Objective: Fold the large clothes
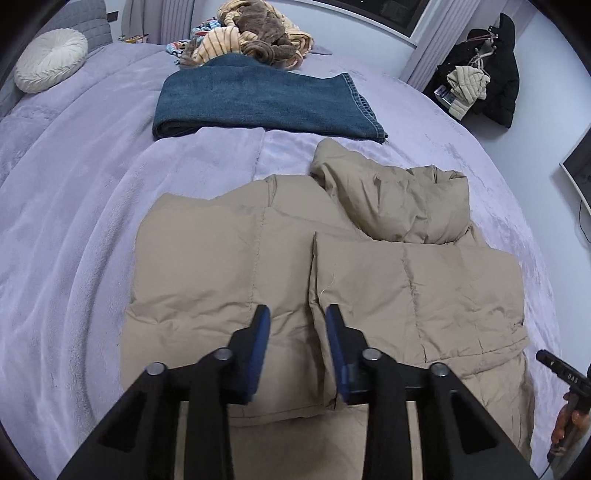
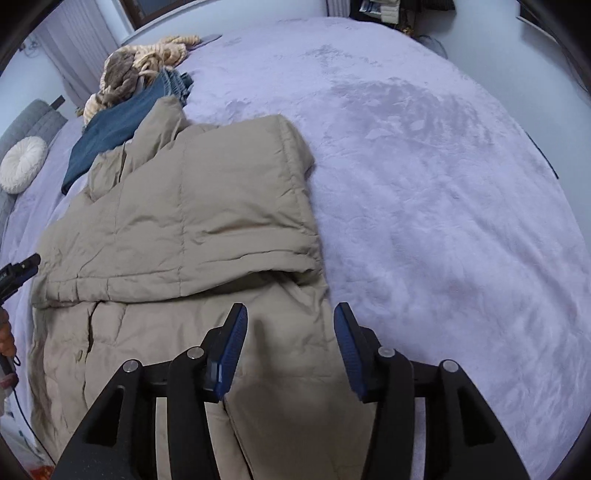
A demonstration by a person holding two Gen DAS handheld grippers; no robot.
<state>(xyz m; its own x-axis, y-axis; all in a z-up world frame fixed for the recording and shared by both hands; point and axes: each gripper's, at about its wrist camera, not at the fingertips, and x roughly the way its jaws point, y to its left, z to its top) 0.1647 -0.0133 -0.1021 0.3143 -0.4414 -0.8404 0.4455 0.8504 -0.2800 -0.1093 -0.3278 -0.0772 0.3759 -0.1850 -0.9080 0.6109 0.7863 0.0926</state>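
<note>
A beige padded jacket (image 1: 229,258) lies flat on the lilac bed cover, sides folded inward, its hood (image 1: 399,199) bunched at the far end. My left gripper (image 1: 297,314) hovers above the jacket's middle seam, open, nothing between its blue pads. In the right wrist view the same jacket (image 2: 184,221) fills the left half, a folded panel lying across it. My right gripper (image 2: 290,312) hangs over the jacket's right edge, open and holding nothing. The tip of the other gripper (image 2: 22,267) shows at the left edge.
Folded blue jeans (image 1: 258,99) lie beyond the jacket, with a heap of striped and brown clothes (image 1: 255,33) behind them. A round white cushion (image 1: 51,59) sits far left. Dark coats (image 1: 487,74) hang at the right wall. Bare bed cover (image 2: 443,184) stretches right of the jacket.
</note>
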